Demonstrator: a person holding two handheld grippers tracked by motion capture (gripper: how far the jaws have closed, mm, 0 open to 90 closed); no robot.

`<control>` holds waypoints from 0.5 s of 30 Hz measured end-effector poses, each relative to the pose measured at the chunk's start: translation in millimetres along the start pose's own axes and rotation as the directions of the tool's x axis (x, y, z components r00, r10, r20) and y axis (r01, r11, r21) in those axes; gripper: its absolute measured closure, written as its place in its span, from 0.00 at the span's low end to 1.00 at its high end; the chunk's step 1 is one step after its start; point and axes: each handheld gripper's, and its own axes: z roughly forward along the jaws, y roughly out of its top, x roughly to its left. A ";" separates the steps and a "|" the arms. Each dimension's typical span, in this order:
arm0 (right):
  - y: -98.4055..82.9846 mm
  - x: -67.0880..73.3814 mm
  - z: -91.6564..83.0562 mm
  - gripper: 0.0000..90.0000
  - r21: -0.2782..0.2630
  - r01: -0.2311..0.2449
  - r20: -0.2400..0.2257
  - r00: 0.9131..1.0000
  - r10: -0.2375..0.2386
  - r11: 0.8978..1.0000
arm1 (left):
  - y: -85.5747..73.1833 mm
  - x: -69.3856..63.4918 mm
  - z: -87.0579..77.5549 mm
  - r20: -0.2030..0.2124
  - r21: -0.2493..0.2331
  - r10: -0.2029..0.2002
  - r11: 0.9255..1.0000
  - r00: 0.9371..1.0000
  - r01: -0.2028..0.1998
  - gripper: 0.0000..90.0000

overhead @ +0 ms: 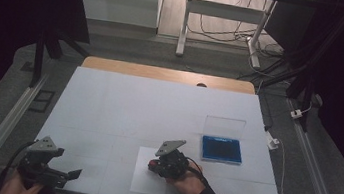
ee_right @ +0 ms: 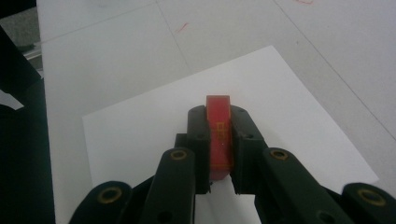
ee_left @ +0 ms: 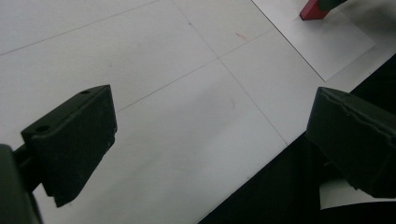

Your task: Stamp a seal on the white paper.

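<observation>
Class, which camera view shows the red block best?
The right gripper view: the red block sits close up, clamped between the right gripper jaws over the white paper. The high view gives a small red speck; the left gripper view, one corner.

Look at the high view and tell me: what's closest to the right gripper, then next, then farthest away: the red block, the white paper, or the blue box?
1. Small red block: clamped in the right gripper's jaws.
2. White paper sheet: lying directly beneath the block, at the table's near edge.
3. Flat blue box with its clear lid raised: farther back, to the right.
</observation>
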 end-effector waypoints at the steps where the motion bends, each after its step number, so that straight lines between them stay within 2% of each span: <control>1: 0.1 0.1 -0.1 0.89 0.001 0.005 0.002 1.000 -0.005 1.000 | -0.1 0.0 -0.1 0.000 -0.001 0.000 1.000 1.000 0.000 0.02; 7: 0.3 -0.6 -0.8 0.89 0.000 0.017 0.000 1.000 -0.017 1.000 | -0.3 0.3 -0.2 0.001 -0.002 0.000 1.000 1.000 0.000 0.02; 11: 0.4 -1.3 -1.2 0.89 -0.006 -0.010 -0.007 1.000 0.010 1.000 | -0.3 0.3 -0.2 0.001 -0.002 0.000 1.000 1.000 0.000 0.02; 15: -0.4 -2.7 -2.6 0.88 -0.017 -0.013 -0.007 1.000 0.013 1.000 | -0.3 0.1 -0.3 0.001 -0.002 0.000 1.000 1.000 0.000 0.02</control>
